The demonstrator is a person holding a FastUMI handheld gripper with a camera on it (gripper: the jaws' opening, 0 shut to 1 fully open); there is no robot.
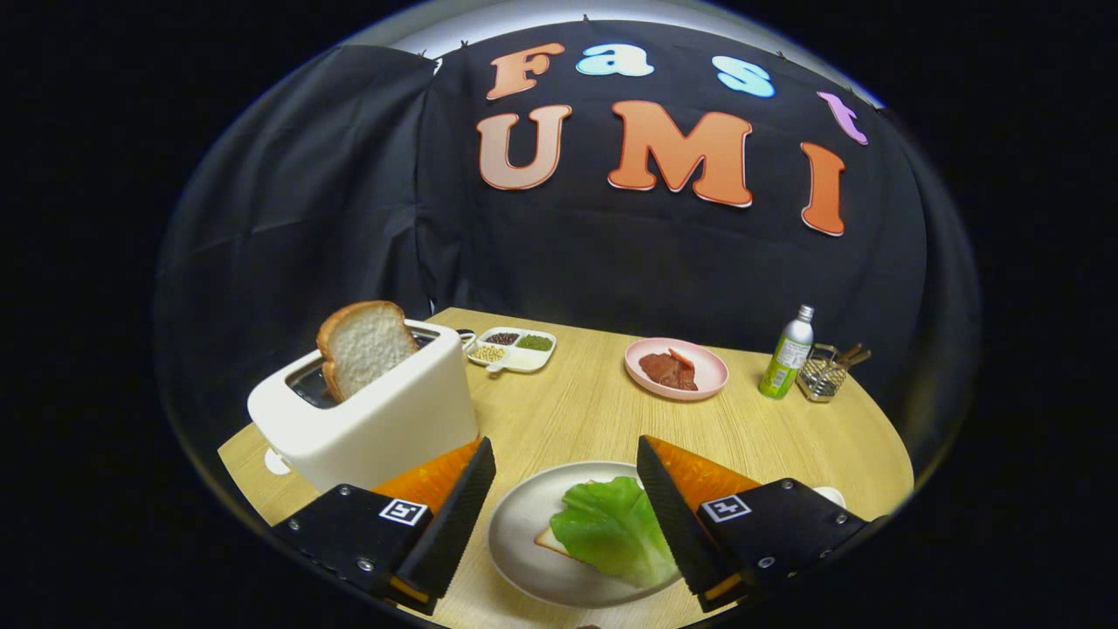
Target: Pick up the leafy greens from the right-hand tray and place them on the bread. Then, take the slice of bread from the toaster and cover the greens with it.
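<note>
The gripper (pixel 566 454) hangs over the near end of the wooden table (pixel 576 406), its jaws spread wide and holding nothing. Between the fingers sits a round, pale plate (pixel 524 546). On it lies the greens (pixel 616 528), a crinkled, glossy leaf that covers nearly all of the bread (pixel 550 542) beneath, so only a pale crust corner peeks out at the leaf's 8 o'clock. The right finger cuts off the leaf's right edge.

At 10 o'clock from the plate stands a smooth, rounded cream toaster (pixel 371 415), with a porous white slice (pixel 364 348) leaning up out of its slot, its lower half hidden inside. Beyond, at 12 o'clock, is a divided dish (pixel 512 349) of small grains. At 1 o'clock a pink plate (pixel 676 369) carries something reddish, hard to make out. Further right stand a green bottle (pixel 787 353) and a wire basket (pixel 824 375).
</note>
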